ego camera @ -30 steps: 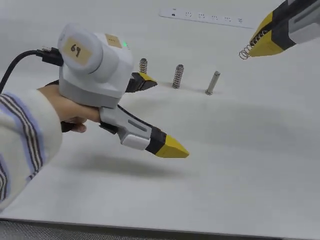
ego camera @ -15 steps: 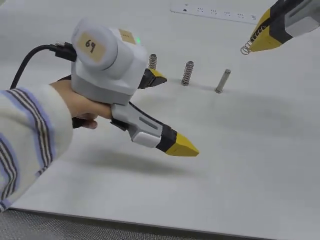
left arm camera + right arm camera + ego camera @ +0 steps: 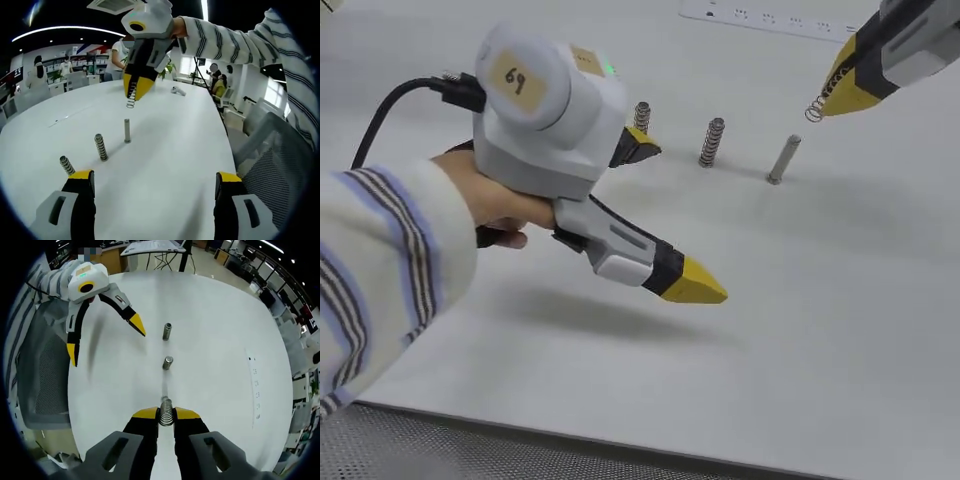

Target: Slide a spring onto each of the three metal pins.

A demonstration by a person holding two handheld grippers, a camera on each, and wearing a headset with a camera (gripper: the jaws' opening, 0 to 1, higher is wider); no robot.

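1. White desk point(image 3: 800, 330) carries three upright metal pins in a row, towards its far edge.
2. Two pins already wear springs: the end pin point(image 3: 642, 117) and the middle pin point(image 3: 711, 142). The bare pin point(image 3: 782, 160) stands at the other end of the row.
3. Right hand-held gripper point(image 3: 840, 95) hangs in the air near the bare pin. Its yellow tips are clamped on a loose spring point(image 3: 815, 108), which sticks out beyond them and touches nothing else.
4. Left hand-held gripper point(image 3: 670, 218) sits in a hand point(image 3: 490, 195) with a striped sleeve, above the desk and nearer its front edge. Its jaws stand wide apart and hold nothing. One tip is just beside the end pin.
5. Power strip point(image 3: 760, 17) lies along the far edge.
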